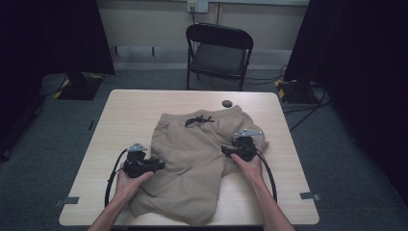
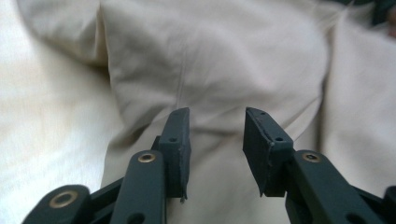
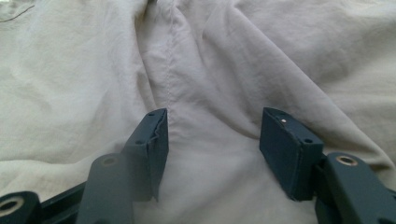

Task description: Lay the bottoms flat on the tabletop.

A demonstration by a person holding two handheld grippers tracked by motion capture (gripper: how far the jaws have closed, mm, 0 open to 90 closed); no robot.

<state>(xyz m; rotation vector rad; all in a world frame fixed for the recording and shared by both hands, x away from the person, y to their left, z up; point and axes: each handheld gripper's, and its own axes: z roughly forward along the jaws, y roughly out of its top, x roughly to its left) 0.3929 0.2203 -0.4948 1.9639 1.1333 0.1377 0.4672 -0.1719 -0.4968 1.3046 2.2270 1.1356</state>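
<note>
Shorts [image 1: 192, 159] of beige cloth lie spread across the middle of the desk [image 1: 125, 110], waistband toward the far edge with a black drawstring [image 1: 198, 120] knotted on it, one leg rumpled toward the near edge; a small dark round object [image 1: 227, 103] sits on the bare wood just beyond the waistband, and a black folding chair [image 1: 219, 53] stands behind the desk. The left gripper [image 1: 159, 165] rests at the left edge of the shorts, held by the person's left hand [image 1: 129, 180], pointing in toward the cloth; in the left gripper view its fingers [image 2: 180, 140] stand partly apart with nothing pinched between them, the fabric lying just ahead and beneath them [image 2: 215, 70]. The right gripper [image 1: 225, 151] sits on the right side of the shorts under the right hand [image 1: 250, 166], aimed at the crotch seam; in the right gripper view its fingers [image 3: 287, 149] are spread wide over a seam fold [image 3: 205, 93], the pads clear of the cloth on either side.
</note>
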